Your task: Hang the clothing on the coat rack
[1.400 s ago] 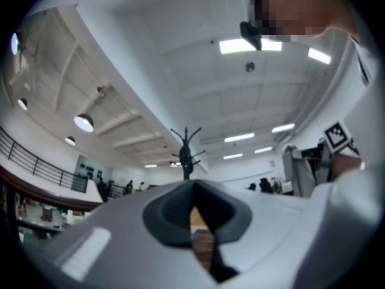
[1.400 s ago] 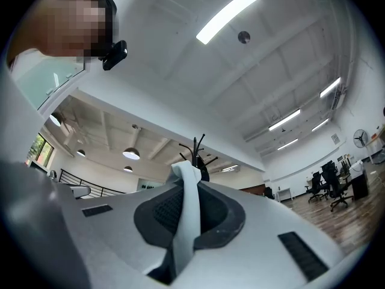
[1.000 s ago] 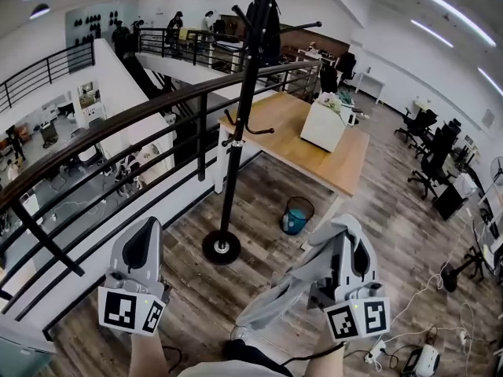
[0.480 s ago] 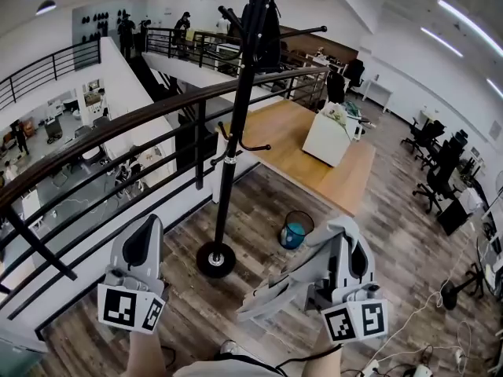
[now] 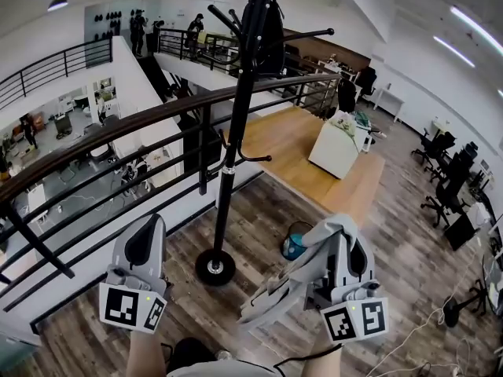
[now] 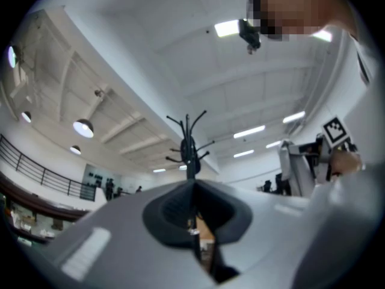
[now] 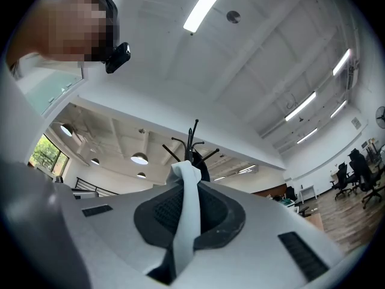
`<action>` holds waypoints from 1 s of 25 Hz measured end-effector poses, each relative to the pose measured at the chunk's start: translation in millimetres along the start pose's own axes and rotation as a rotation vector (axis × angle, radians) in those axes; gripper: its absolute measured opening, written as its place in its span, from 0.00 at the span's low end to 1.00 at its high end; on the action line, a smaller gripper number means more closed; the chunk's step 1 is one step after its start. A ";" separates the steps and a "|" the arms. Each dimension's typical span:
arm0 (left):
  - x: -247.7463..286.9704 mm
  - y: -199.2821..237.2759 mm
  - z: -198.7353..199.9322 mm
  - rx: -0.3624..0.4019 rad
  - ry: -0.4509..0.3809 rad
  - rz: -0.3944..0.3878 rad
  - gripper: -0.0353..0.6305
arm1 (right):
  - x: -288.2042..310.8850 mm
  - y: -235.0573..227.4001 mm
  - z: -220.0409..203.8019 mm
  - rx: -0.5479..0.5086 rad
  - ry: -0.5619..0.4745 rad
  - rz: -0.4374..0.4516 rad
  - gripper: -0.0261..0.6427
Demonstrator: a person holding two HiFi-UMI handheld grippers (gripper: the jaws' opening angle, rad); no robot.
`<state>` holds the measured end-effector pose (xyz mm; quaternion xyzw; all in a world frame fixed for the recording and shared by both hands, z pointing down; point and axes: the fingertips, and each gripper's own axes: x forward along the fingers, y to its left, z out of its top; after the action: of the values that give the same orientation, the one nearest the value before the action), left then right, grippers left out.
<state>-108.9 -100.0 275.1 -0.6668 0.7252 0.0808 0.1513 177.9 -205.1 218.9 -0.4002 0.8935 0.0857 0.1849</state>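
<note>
On my head view the tall black metal coat rack (image 5: 228, 171) ran off the top edge. The pale grey cloth garment (image 5: 283, 293) half hid the small teal bin (image 5: 292, 246). I couldn't identify the dark bundle (image 5: 273, 30) hanging up there.

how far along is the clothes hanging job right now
Done: the light grey garment is picked up, pinched in the shut right gripper. In hand: it is held out short of the coat rack, with no hook reached. Left: lift it onto a free hook near the top, then release. The left gripper is shut and empty.
</note>
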 end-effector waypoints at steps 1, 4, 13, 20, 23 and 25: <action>1.6 2.6 -4.6 -0.001 -0.001 0.008 0.06 | 2.7 -1.4 -5.0 0.001 0.000 0.002 0.05; 7.6 7.9 -17.6 -0.005 0.008 0.016 0.06 | 12.2 -5.0 -17.3 0.010 0.002 0.008 0.05; 44.9 34.8 -34.9 -0.015 0.012 -0.010 0.06 | 51.0 -7.6 -29.4 0.010 -0.001 -0.015 0.05; 101.7 68.1 -36.4 -0.034 -0.011 -0.079 0.06 | 100.8 -5.7 -20.4 -0.012 -0.026 -0.066 0.05; 127.0 80.1 -42.5 -0.039 -0.025 -0.106 0.06 | 123.0 -7.7 -21.4 -0.022 -0.039 -0.078 0.05; 138.3 82.2 -51.5 -0.044 -0.033 -0.121 0.06 | 132.5 -11.1 -24.0 -0.029 -0.047 -0.080 0.05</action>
<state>-205.1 -238.8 271.4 -0.7110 0.6792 0.0982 0.1532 99.0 -310.2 187.9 -0.4361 0.8708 0.1007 0.2034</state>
